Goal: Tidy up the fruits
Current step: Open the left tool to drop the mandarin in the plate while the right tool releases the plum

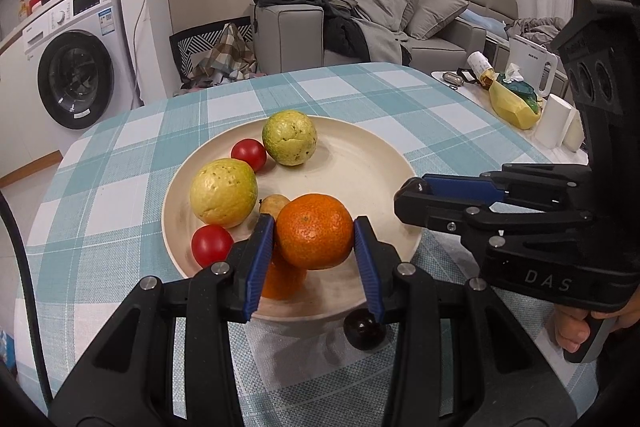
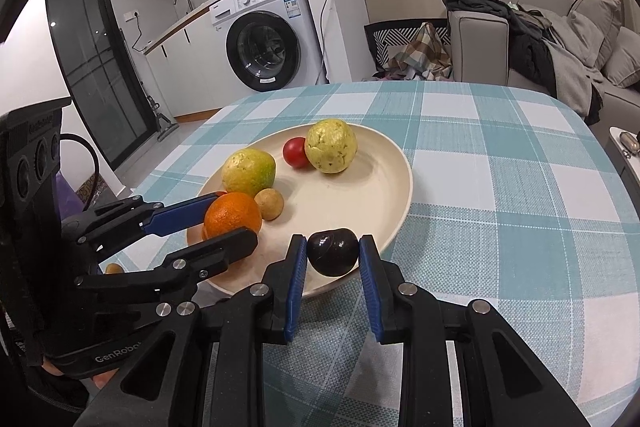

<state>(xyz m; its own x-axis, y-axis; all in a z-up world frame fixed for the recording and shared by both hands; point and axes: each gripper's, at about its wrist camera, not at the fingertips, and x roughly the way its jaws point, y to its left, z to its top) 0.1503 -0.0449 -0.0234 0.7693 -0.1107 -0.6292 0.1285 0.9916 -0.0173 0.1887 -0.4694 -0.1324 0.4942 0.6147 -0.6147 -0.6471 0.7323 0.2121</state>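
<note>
A cream plate [image 1: 360, 163] sits on the checked cloth with two yellow-green guavas [image 1: 223, 191] [image 1: 289, 137], two red tomatoes [image 1: 212, 245] [image 1: 249, 154] and a small brown fruit [image 1: 276, 205]. My left gripper [image 1: 313, 223] is shut on an orange [image 1: 314, 239] just above a second orange [image 1: 282, 283] at the plate's near side. The right wrist view shows that orange [image 2: 230, 213] in the left gripper [image 2: 234, 217]. My right gripper [image 2: 332, 243] is shut on a dark plum [image 2: 333, 255] over the plate's rim [image 2: 400, 211]. From the left wrist, the right gripper [image 1: 406, 197] hangs over the plate's right rim.
Another dark round fruit [image 1: 364, 329] lies on the cloth beside the plate's near rim. A small orange fruit [image 2: 112, 269] shows at the table's left edge. A tray with a yellow pouch [image 1: 512, 107], a kettle and white cups stands far right. Sofa and washing machine lie beyond the table.
</note>
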